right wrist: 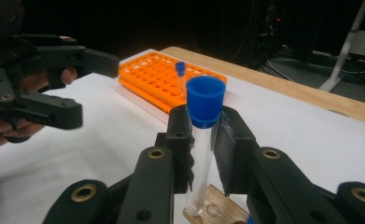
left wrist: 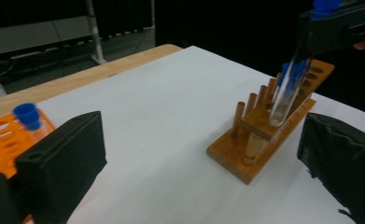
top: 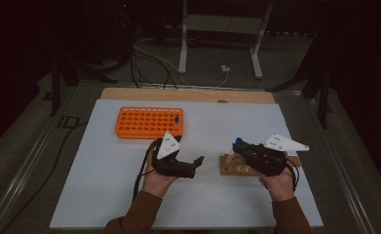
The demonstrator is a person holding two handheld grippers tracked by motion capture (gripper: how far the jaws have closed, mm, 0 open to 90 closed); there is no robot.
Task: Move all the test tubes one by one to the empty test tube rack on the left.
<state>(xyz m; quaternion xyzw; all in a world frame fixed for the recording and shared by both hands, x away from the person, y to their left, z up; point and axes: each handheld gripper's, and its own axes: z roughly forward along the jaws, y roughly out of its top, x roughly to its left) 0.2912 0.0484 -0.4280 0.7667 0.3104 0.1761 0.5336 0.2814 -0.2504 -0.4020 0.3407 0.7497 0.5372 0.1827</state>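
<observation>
Right gripper clamps a blue-capped tube just above the wooden rack, near right. Left gripper is spread wide, empty, mid-table. One tube already stands in the orange rack, far left; this one isn't there yet. Left gripper view shows more blue caps in the wooden rack, hidden from the high view.
</observation>
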